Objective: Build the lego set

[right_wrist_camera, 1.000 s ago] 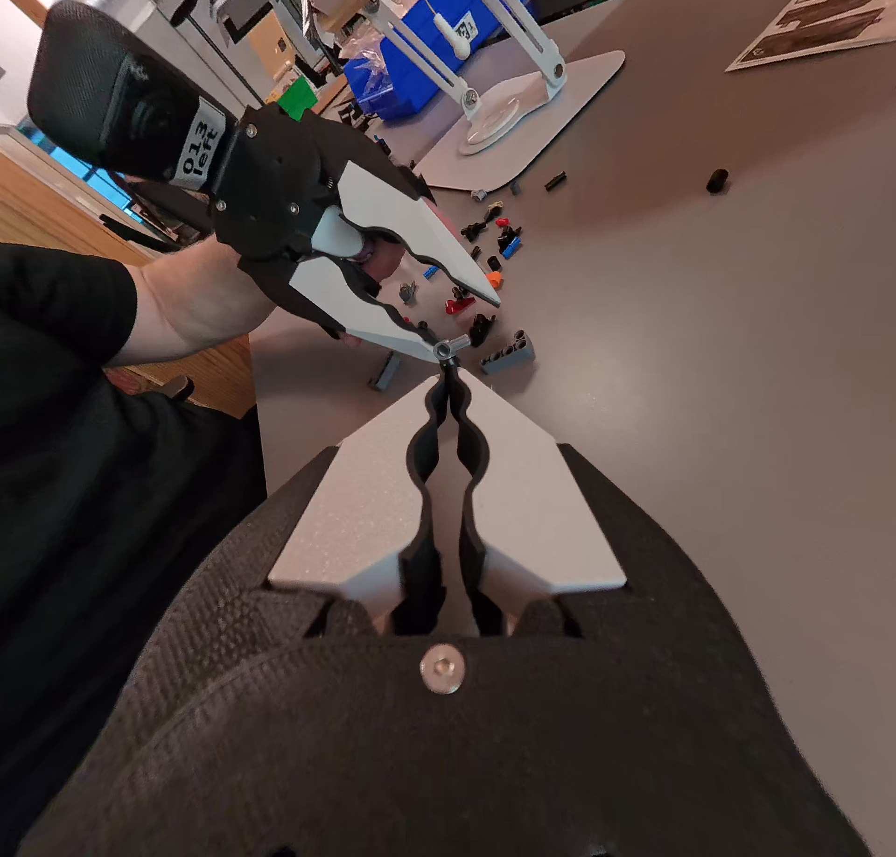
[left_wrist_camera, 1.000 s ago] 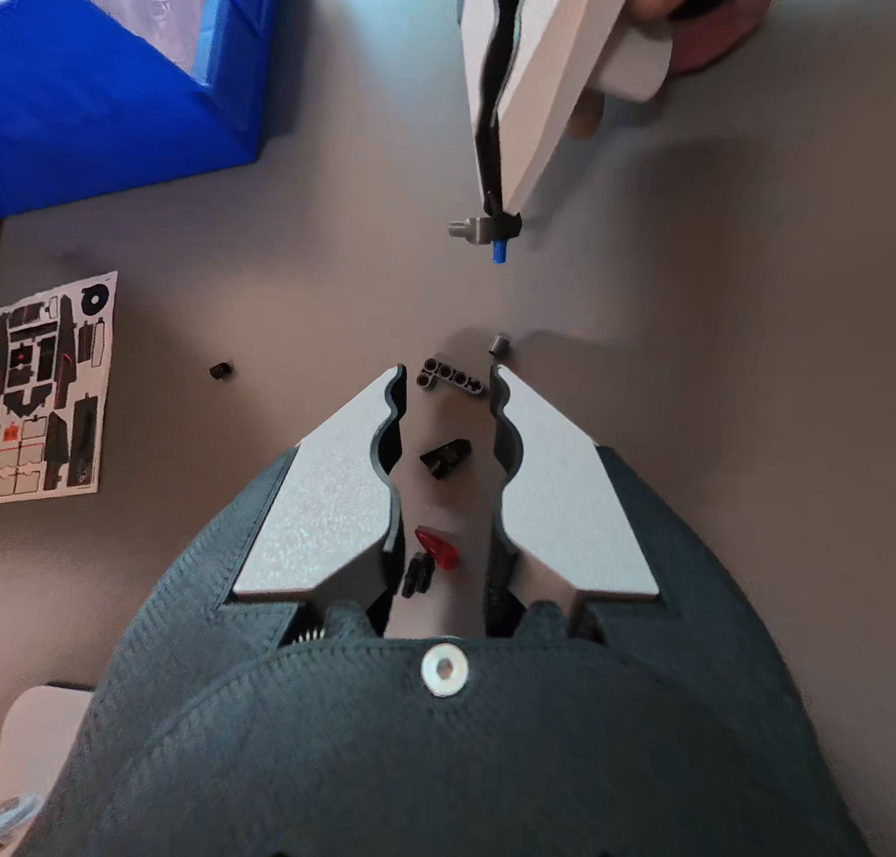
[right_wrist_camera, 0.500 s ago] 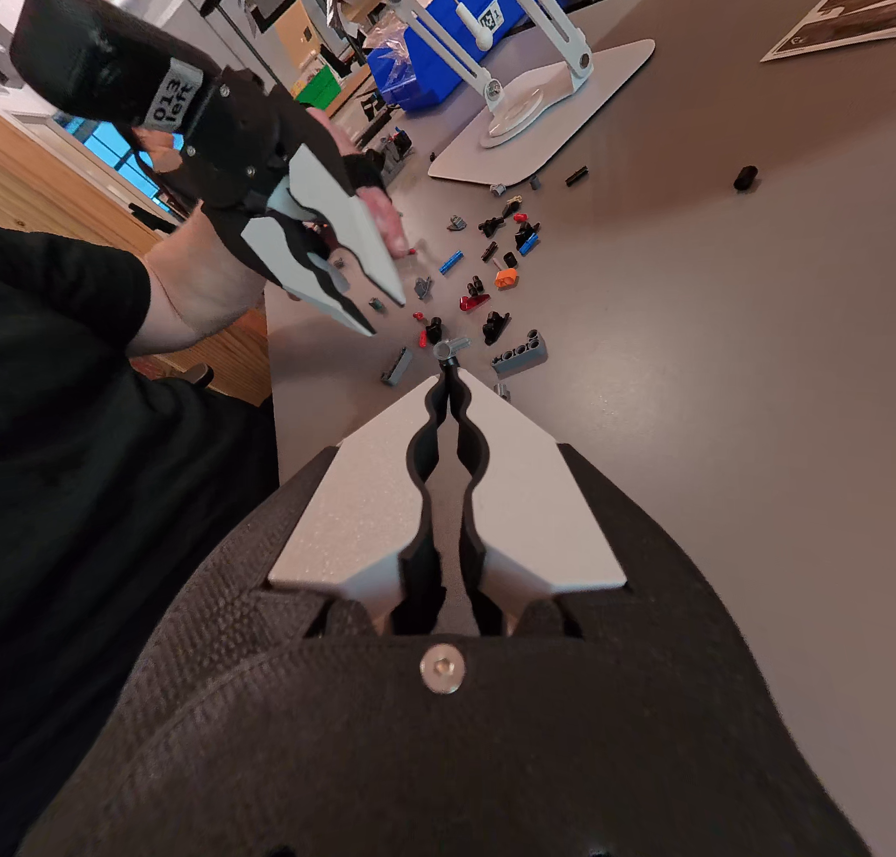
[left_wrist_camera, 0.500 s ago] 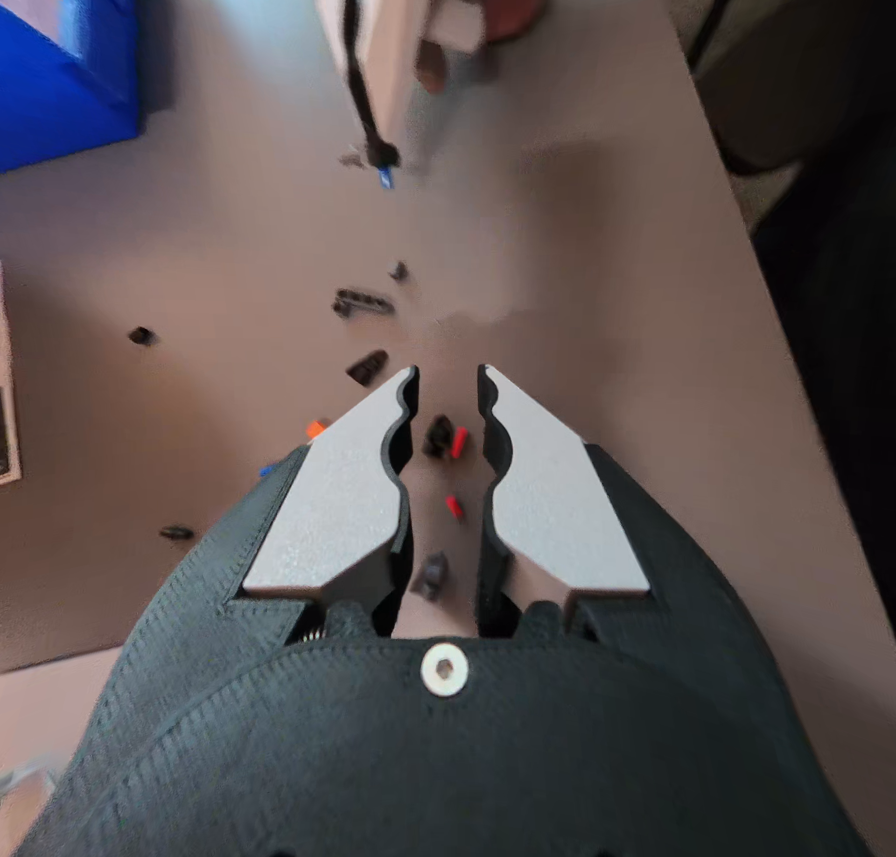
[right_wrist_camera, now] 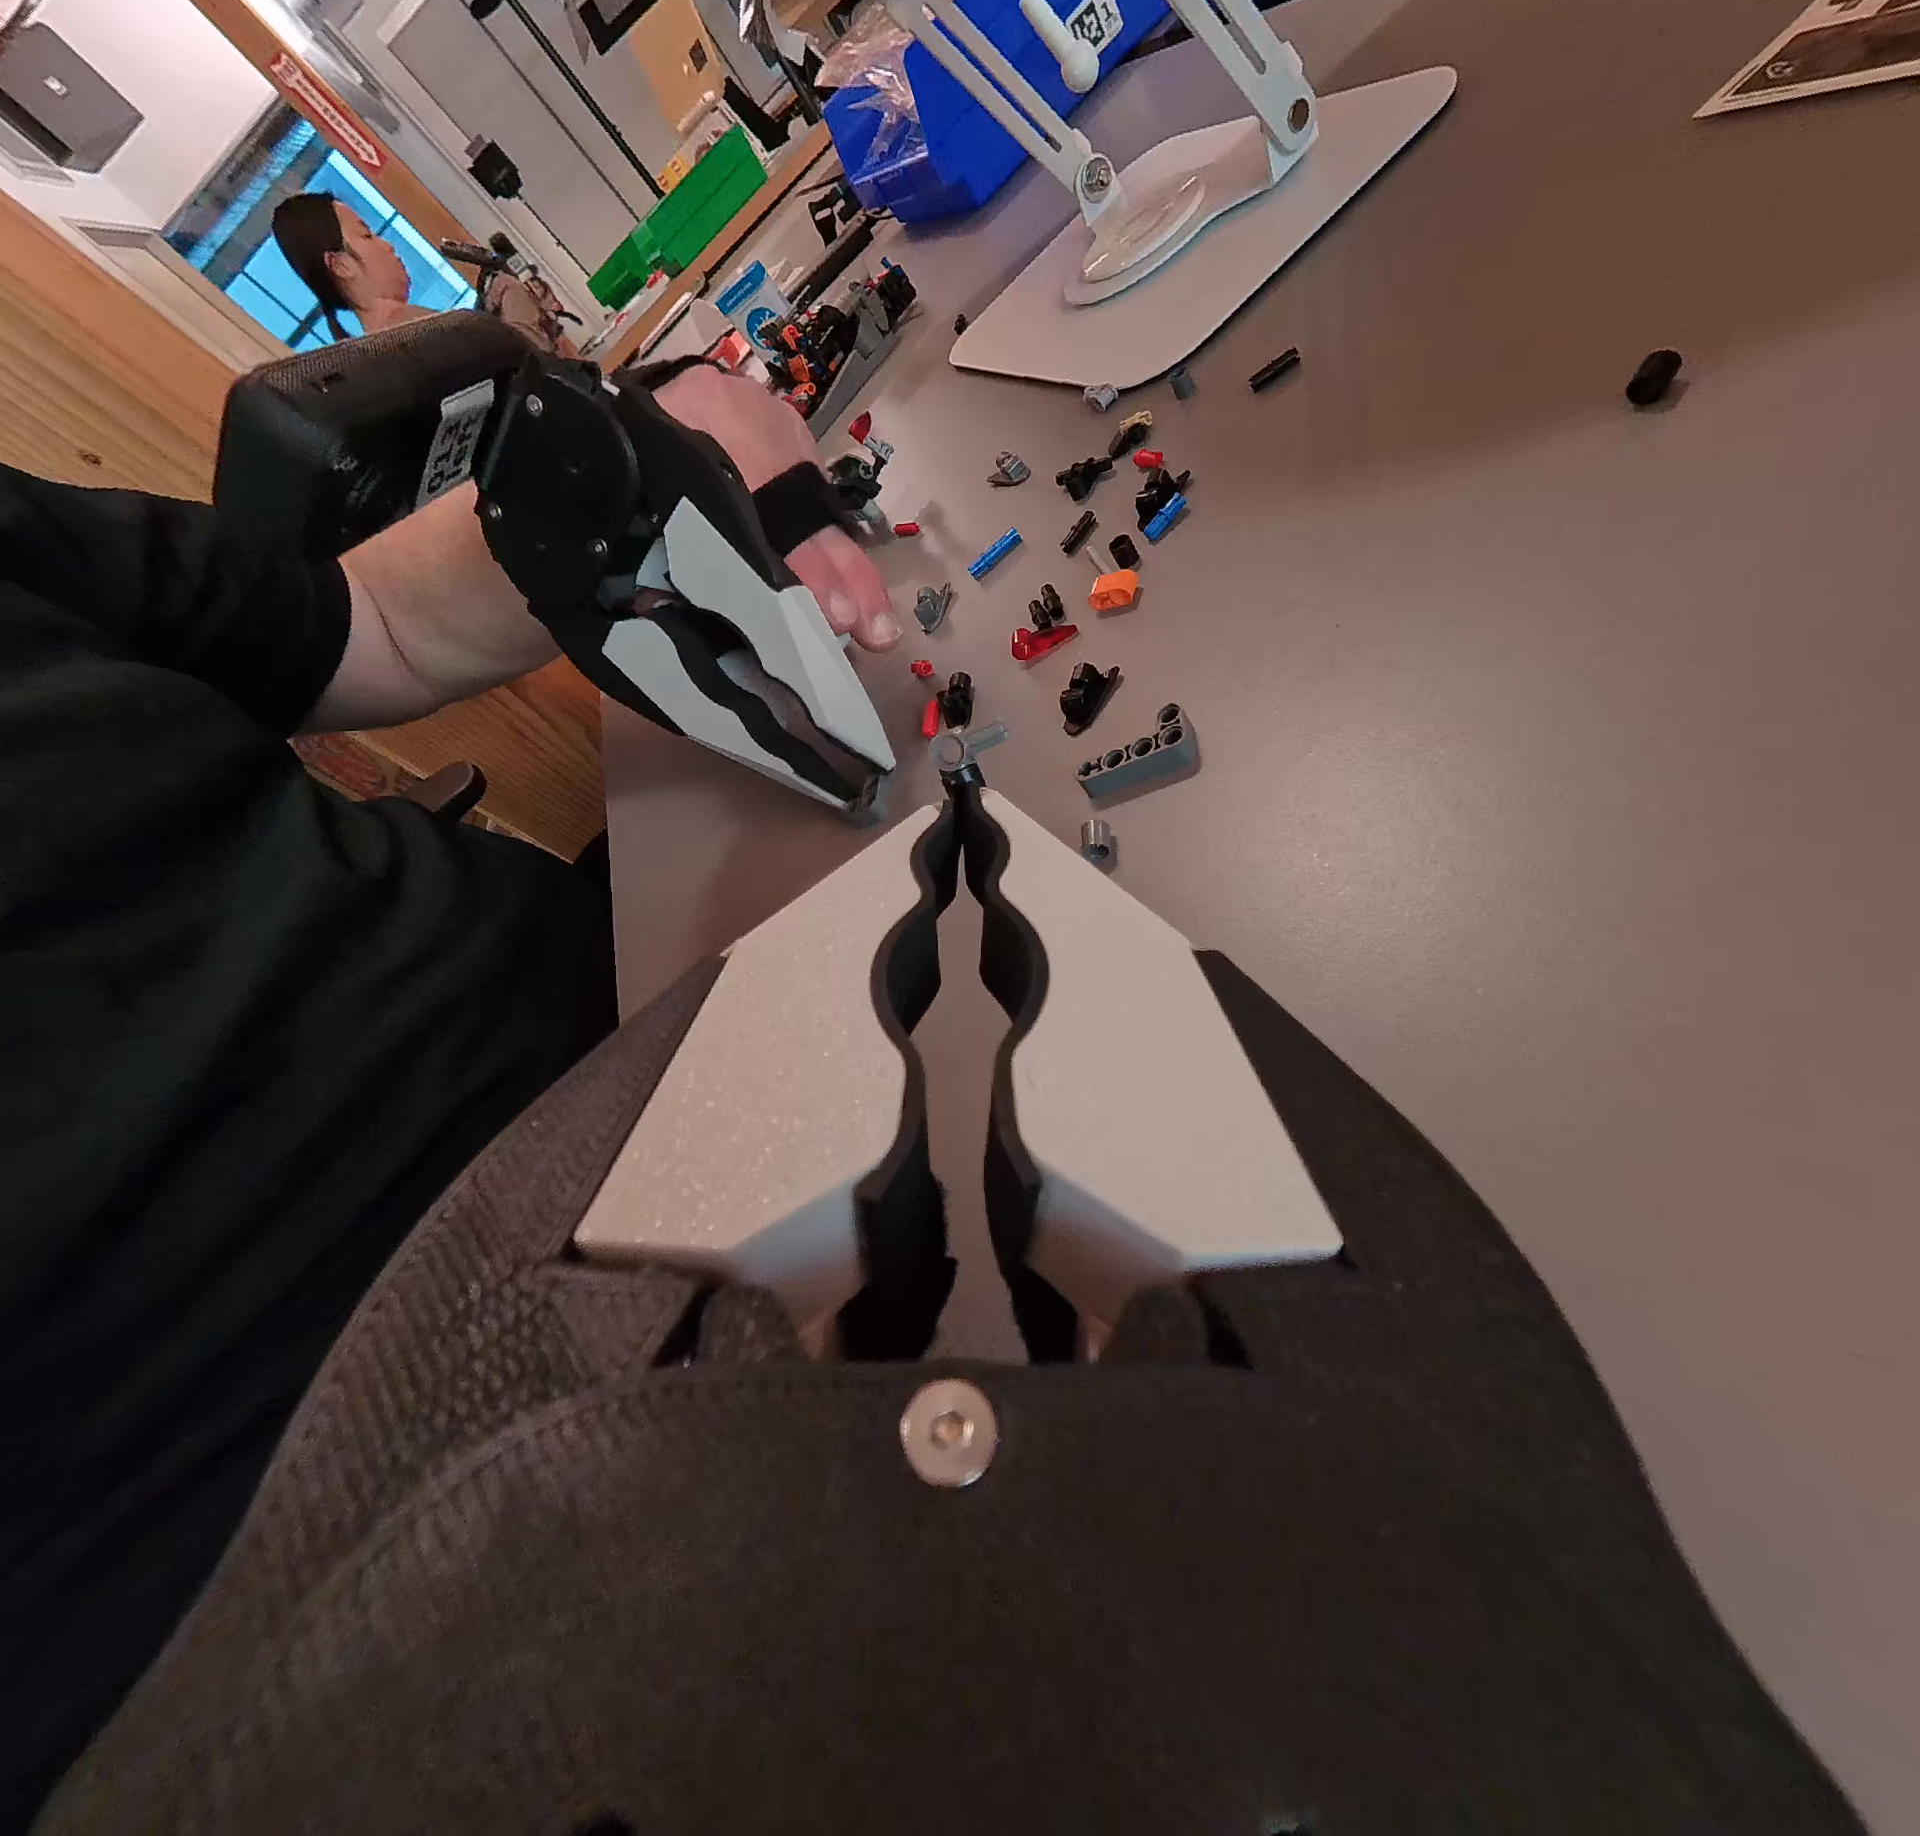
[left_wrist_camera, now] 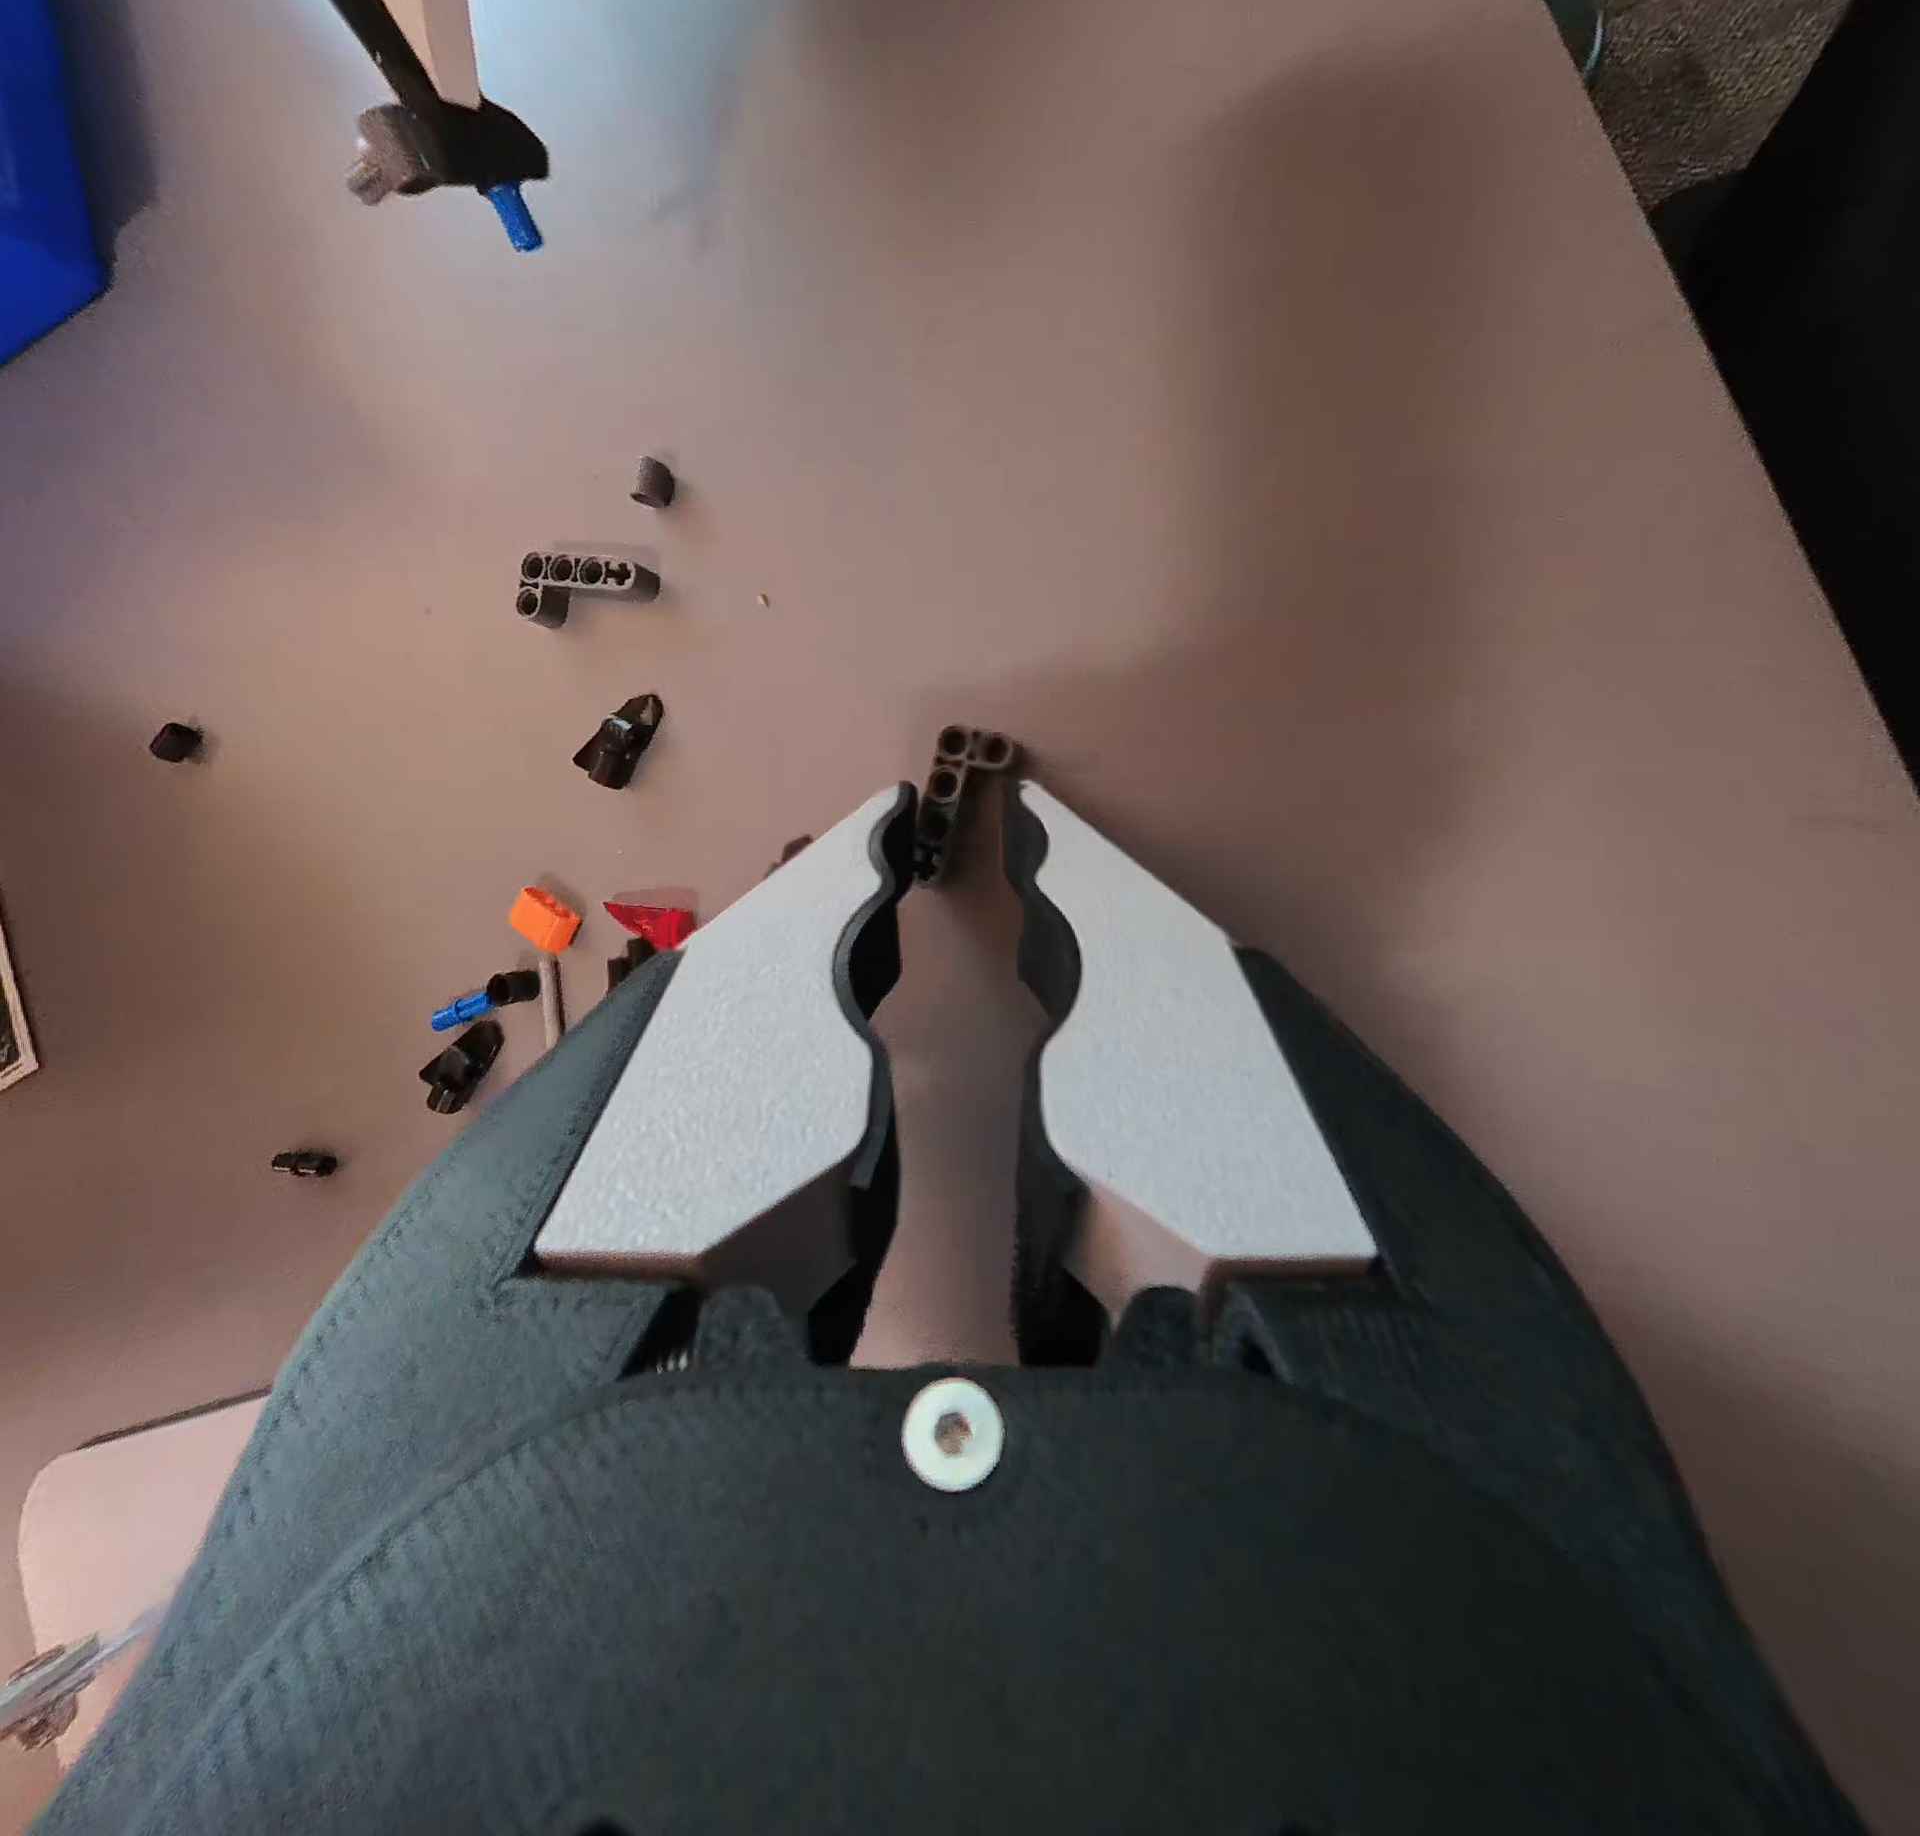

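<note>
Grey tabletop (left_wrist_camera: 1195, 352) carries the work, and we record loose lego parts scattered across it toward its left side in the left wrist view.

We find the left gripper (left_wrist_camera: 961, 799) released, its jaws apart and lowered to the surface near the table's right edge. A dark L-shaped beam (left_wrist_camera: 956, 789) lies flat between the fingertips; we cannot tell whether either finger touches it.

We find the right gripper (right_wrist_camera: 961, 799) clenched on a small black piece, which joins a grey connector (right_wrist_camera: 964, 744) and, seen only from the left wrist view, a blue pin (left_wrist_camera: 513, 215). This small assembly is held clear of the surface.

A second, grey L-shaped beam (right_wrist_camera: 1138, 752) lies just beyond the right gripper's tips, with an orange piece (right_wrist_camera: 1114, 591) and a red piece (right_wrist_camera: 1041, 640) farther on.

Only the right wrist view shows a white stand (right_wrist_camera: 1195, 217) on the far part of the table, a blue bin (right_wrist_camera: 987, 113) behind it, and a hand (right_wrist_camera: 831, 498) around the left gripper.
</note>
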### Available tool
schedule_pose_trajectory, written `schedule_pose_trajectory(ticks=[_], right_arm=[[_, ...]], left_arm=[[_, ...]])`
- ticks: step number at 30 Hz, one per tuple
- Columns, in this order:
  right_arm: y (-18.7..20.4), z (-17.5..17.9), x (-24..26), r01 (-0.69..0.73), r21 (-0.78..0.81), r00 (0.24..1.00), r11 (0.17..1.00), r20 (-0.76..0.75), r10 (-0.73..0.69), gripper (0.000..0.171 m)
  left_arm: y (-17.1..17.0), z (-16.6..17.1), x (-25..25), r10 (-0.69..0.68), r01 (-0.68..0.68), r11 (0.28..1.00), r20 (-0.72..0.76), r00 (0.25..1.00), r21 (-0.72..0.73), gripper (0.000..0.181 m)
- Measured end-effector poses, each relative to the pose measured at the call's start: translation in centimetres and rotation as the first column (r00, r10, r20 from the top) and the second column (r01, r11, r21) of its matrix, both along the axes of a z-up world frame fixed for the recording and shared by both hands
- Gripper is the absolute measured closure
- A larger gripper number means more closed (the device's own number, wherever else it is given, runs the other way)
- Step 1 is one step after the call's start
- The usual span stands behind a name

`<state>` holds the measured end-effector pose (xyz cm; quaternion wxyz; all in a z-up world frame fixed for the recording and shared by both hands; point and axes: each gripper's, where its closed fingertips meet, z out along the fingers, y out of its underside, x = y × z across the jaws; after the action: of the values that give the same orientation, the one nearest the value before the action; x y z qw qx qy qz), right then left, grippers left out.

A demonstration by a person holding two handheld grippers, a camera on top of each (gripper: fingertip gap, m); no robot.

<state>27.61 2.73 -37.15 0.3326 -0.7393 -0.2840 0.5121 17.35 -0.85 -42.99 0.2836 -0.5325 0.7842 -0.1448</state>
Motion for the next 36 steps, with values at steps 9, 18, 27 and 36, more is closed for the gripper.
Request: schedule_pose_trajectory(ticks=[9, 18, 27, 36], right_arm=[[-0.2, 0.1, -0.1, -0.006, 0.022, 1.0, 1.0, 0.01, 0.006, 0.171], [-1.1, 0.3, -0.9, -0.026, 0.05, 1.0, 0.998, 0.008, 0.026, 0.171], [-2.3, 0.4, -2.4, -0.063, 0.139, 0.997, 0.988, 0.062, 0.055, 0.171], [-3.1, 1.7, -3.3, -0.071, 0.197, 0.997, 0.978, 0.052, 0.062, 0.171]], left_arm=[[0.4, -0.1, 0.1, 0.131, -0.131, 0.991, 0.003, 0.991, -0.015, 0.175], [-0.4, 1.3, -0.1, 0.206, -0.197, 0.97, 0.055, 0.977, -0.144, 0.175], [-2.3, 2.5, 0.1, 0.283, -0.226, 0.856, 0.055, 0.958, -0.465, 0.175], [-2.3, 3.5, 0.4, 0.336, -0.215, 0.779, 0.102, 0.936, -0.589, 0.175]])
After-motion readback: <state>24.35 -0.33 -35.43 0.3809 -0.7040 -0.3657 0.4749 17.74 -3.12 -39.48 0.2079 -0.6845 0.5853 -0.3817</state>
